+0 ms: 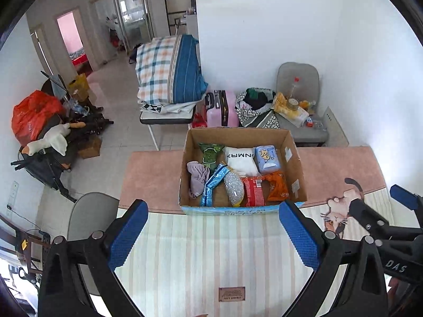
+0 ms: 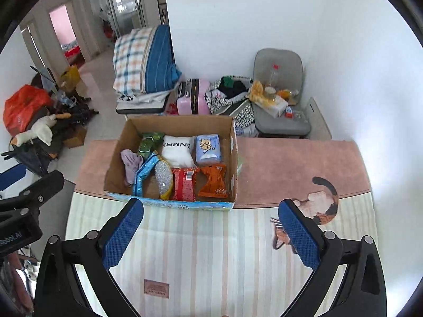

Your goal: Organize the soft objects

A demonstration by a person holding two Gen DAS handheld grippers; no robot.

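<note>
An open cardboard box [image 1: 296,163] [image 2: 116,163] stands on the table mat [image 1: 211,259] [image 2: 211,251]. It holds a lilac cloth [image 1: 197,178] [image 2: 130,162], a green packet [image 1: 208,153] [image 2: 148,142], a white pillow [image 1: 242,159] [image 2: 177,150], a blue tissue pack [image 1: 267,158] [image 2: 207,149], a blue snack bag [image 1: 212,185] [image 2: 145,171], a silver pouch [image 1: 234,187] [image 2: 162,175], a red packet [image 1: 253,191] [image 2: 185,183] and an orange packet [image 1: 276,186] [image 2: 214,181]. My left gripper [image 1: 211,237] is open and empty just before the box. My right gripper [image 2: 211,233] is open and empty too.
The mat has a cat picture [image 1: 341,211] [image 2: 320,206] at the right. Behind the table stand a grey chair [image 1: 301,97] with clutter, a pink suitcase [image 1: 222,108] and a bench with folded bedding [image 1: 169,71]. A grey chair back [image 1: 90,211] sits left.
</note>
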